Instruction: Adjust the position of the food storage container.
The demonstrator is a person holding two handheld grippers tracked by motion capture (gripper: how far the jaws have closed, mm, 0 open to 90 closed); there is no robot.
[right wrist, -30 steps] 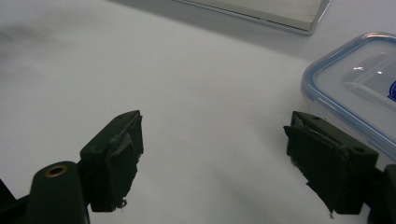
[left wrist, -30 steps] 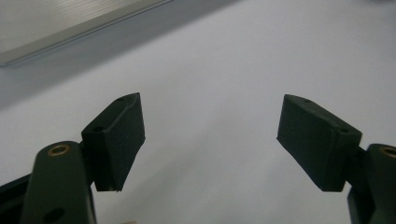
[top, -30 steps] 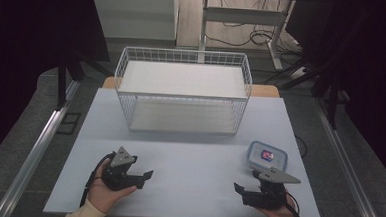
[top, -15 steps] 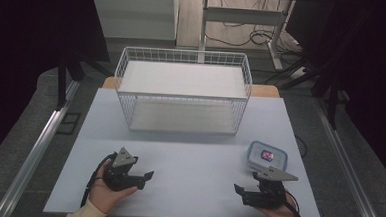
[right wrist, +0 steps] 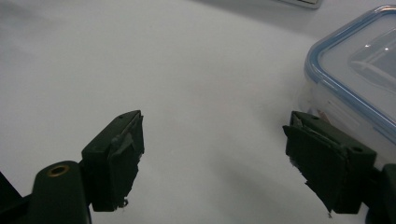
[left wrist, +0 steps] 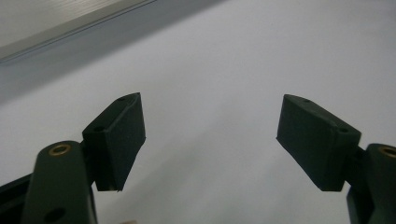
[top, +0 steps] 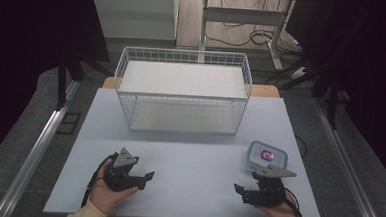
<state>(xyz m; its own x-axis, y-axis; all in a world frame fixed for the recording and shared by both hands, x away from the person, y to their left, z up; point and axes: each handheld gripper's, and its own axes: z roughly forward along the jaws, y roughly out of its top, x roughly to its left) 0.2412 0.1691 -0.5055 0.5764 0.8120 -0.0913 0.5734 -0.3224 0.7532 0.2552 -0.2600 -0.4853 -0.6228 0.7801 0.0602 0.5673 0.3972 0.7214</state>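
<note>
A white wire basket (top: 183, 58) stands at the back middle of the pale table (top: 193, 158). A clear lidded box with a blue rim (top: 266, 155) and something red inside sits at the front right. My left gripper (top: 145, 178) rests in a hand at the front left, jaws open over bare table, as the left gripper view (left wrist: 210, 140) confirms. My right gripper (top: 240, 191) lies in the other hand at the front right, just in front of the box. In the right gripper view (right wrist: 212, 154) its jaws stand open and the box (right wrist: 359, 65) lies beside the right jaw.
A metal rail (top: 39, 145) runs along the floor left of the table. Desk legs and cables (top: 245, 31) lie beyond the basket. Dark curtains close off both sides.
</note>
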